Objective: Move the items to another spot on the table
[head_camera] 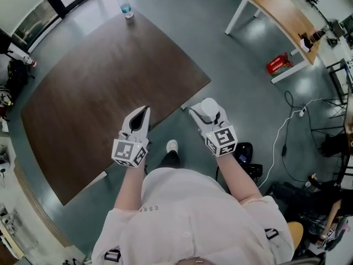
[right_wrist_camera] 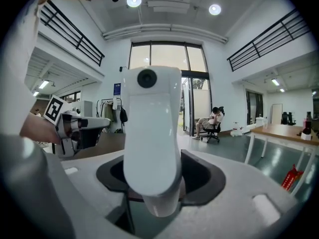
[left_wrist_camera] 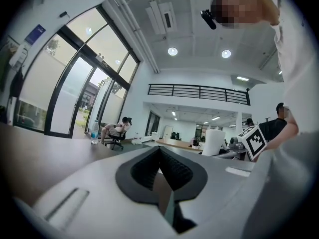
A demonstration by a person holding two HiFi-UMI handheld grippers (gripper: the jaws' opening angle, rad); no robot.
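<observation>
A broad dark-brown wooden worktop (head_camera: 105, 76) stands on a glossy grey-green floor (head_camera: 182, 15) in a tall, bright hall with white walls, ceiling spotlights, a railed upper gallery and floor-to-ceiling glass doors. The left hand-held gripper (head_camera: 144, 112) sits over the worktop's near edge with its jaws together and nothing between them. The right hand-held gripper (head_camera: 205, 115) hangs just off that edge, over the floor, clamped on a white device (right_wrist_camera: 152, 128) that stands upright between its jaws and has a round black dot near its top. Ahead of both, the wood lies bare up to a water bottle (head_camera: 126, 5) at the far corner, well apart from them. To the right of the right hand-held gripper the floor is open as far as a pale wooden desk (head_camera: 287, 18) on white legs, with a red box (head_camera: 279, 64) beneath it. Closer on that side a white cable (head_camera: 281, 142) trails among dark bags. Just behind the two tools a shoe (head_camera: 172, 146) shows on the floor. Beyond the worktop, by the doors, a person sits in an office chair (right_wrist_camera: 212, 121). A blue sign (right_wrist_camera: 116, 89) on the far wall, the bottle's label and the faint lettering on the shirt are too small to read.
</observation>
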